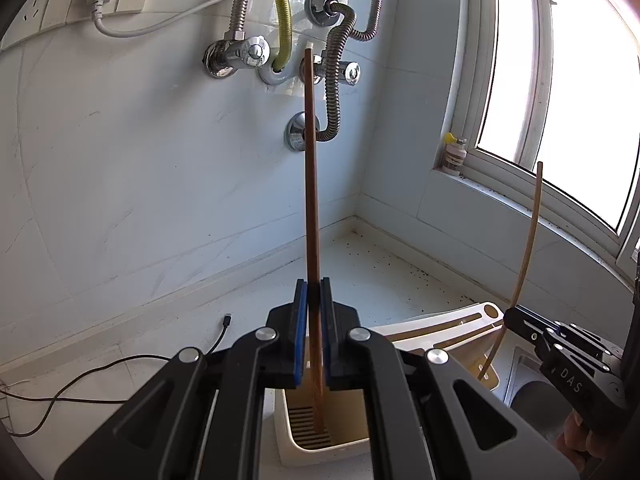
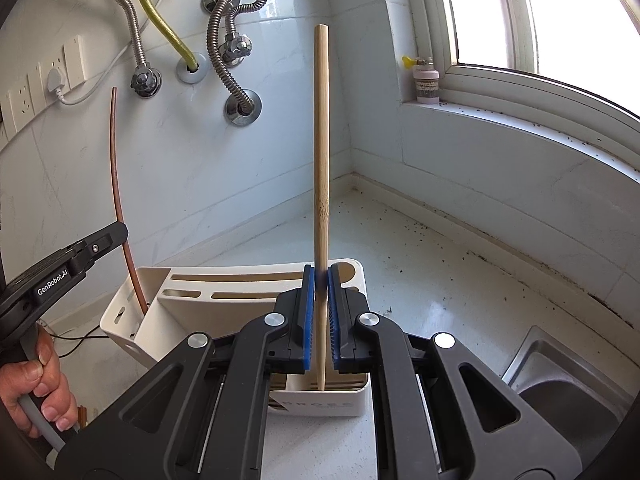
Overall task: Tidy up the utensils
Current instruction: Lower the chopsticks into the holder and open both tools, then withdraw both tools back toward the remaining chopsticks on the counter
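Bamboo chopstick (image 2: 321, 168) clamped in right jaws | brown chopstick (image 1: 311, 200) clamped in left jaws | sink (image 2: 560, 384) clearest right-wrist

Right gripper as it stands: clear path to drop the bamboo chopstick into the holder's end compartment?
Probably yes. The right gripper holds the bamboo chopstick upright, its tip already inside the holder opening; nothing blocks it. The left gripper is off to the side.
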Demonstrator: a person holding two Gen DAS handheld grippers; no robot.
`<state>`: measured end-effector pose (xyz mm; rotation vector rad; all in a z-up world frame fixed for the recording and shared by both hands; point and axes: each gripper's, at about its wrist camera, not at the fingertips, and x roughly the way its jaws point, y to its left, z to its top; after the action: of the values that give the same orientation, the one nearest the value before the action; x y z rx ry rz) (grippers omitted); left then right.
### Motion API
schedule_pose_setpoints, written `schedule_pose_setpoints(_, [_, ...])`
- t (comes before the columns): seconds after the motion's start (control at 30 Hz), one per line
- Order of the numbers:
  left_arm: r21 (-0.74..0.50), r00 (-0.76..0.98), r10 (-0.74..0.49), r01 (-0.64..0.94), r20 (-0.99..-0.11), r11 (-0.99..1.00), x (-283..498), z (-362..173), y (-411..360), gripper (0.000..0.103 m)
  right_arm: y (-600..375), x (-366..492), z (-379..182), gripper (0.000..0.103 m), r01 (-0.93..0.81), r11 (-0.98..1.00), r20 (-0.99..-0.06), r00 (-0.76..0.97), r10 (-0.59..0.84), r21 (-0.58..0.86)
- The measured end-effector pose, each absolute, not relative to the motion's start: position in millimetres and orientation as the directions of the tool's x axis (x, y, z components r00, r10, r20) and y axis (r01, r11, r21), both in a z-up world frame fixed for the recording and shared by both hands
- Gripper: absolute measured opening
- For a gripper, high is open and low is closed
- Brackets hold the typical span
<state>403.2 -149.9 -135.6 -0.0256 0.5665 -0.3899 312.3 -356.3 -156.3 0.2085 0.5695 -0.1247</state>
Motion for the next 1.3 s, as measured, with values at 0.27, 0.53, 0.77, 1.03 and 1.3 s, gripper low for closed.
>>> schedule_pose_setpoints(0.27, [-0.124,0.767,-0.370,0.361,-0.524,0.924,401.0,-133.2,-151.5,0.006,-360.6,306.7,-156.5,0.016,0.186,0.966,-0.535,0.842,-0.064,0.177])
schedule_pose_setpoints(0.53, [-0.117,0.780,-0.368,0.360,-0.506,0.925,395.1,-129.6,-151.5,0.017,-361.2,300.5,-147.3,0.016,0.188,0.967,-0.511,0.856,-0.074,0.174])
schedule_pose_setpoints(0.77, [-0.125,0.789,-0.362,0.347,-0.497,0.929,390.2,-126.2,-146.3,0.017,-366.4,295.1,-133.3,0.026,0.196,0.967,-0.477,0.874,-0.096,0.165])
schedule_pose_setpoints(1.03, [-0.127,0.809,-0.349,0.329,-0.473,0.936,380.2,-110.9,-133.4,0.017,-362.2,288.8,-117.6,0.026,0.174,0.972,-0.453,0.887,-0.086,0.158])
schedule_pose_setpoints(1.3, [-0.149,0.843,-0.306,0.267,-0.442,0.952,360.8,-82.9,-94.7,0.017,-341.4,277.8,-99.7,0.026,0.132,0.981,-0.437,0.898,-0.057,0.144])
